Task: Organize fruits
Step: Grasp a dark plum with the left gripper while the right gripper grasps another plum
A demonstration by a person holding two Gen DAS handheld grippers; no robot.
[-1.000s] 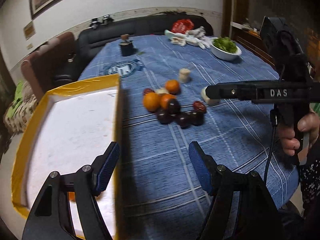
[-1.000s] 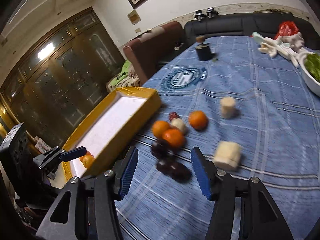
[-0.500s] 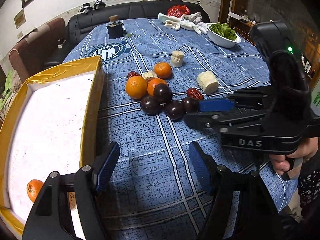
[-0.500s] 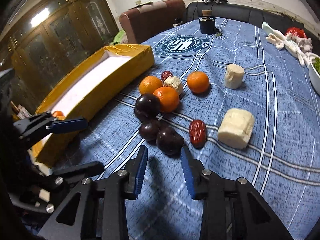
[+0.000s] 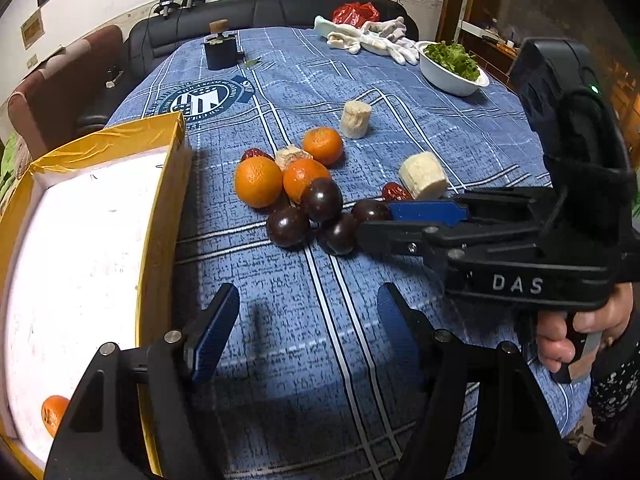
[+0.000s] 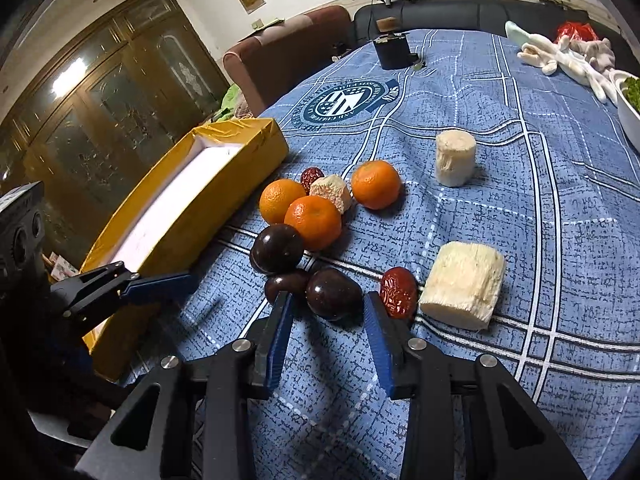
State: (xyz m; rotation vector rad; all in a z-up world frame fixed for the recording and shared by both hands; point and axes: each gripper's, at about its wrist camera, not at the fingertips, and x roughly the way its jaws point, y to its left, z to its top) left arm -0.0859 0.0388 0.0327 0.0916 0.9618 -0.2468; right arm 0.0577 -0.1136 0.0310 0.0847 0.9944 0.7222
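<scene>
On a blue checked tablecloth [image 6: 520, 208] beside a yellow box [image 6: 224, 192], the right gripper [image 6: 326, 312] stands part-spread around the nearest dark plum [image 6: 334, 292], pads not yet touching. Best to ease lower, centre on it clear of the red date [image 6: 398, 292], then squeeze gently. The left gripper [image 5: 308, 320] hangs spread and empty.

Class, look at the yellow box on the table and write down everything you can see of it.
The yellow box is a shallow, open rectangular tray with glossy yellow walls that look wrapped in tape and a plain white floor. It sits flat on the blue tablecloth, left of the fruit pile and apart from it. One small orange lies in its near corner. The left gripper's fingers stand beside its wall; whether they touch it is unclear.
</scene>
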